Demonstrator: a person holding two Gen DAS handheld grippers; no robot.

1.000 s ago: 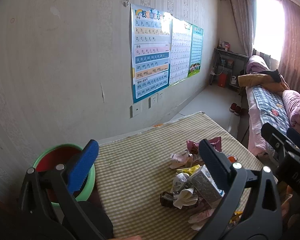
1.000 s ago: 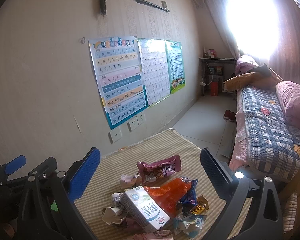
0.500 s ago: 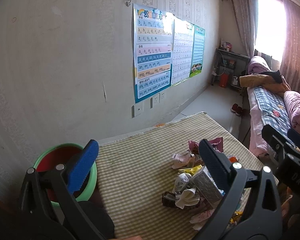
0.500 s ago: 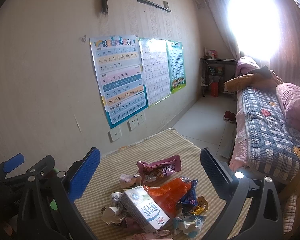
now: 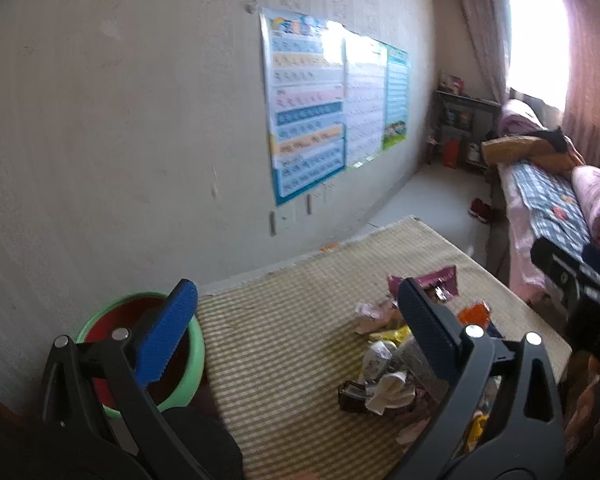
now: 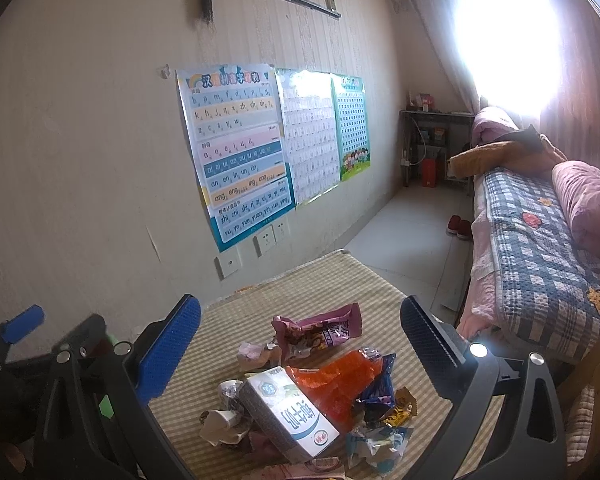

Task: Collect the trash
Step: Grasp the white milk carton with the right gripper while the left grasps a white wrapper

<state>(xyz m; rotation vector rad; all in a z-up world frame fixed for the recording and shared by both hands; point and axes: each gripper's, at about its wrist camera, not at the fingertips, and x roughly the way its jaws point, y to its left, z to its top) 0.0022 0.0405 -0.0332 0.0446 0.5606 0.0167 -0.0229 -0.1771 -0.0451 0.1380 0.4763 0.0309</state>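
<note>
A pile of trash lies on the checked table (image 6: 320,292): a white milk carton (image 6: 288,416), an orange wrapper (image 6: 336,380), a purple snack bag (image 6: 316,330) and crumpled wrappers. The pile also shows in the left wrist view (image 5: 400,360), at the table's right side. A green-rimmed red bin (image 5: 148,352) stands at the table's left end. My left gripper (image 5: 296,316) is open and empty, above the table between bin and pile. My right gripper (image 6: 300,332) is open and empty, over the pile.
A wall with posters (image 6: 236,152) runs close behind the table. A bed with a checked quilt (image 6: 540,248) stands to the right. The floor (image 6: 408,236) lies beyond the table's far edge. The right gripper shows at the right edge of the left wrist view (image 5: 580,288).
The left wrist view has shifted slightly and is blurred with motion. The right gripper has barely moved. Both grippers stay open and the trash lies as before.
</note>
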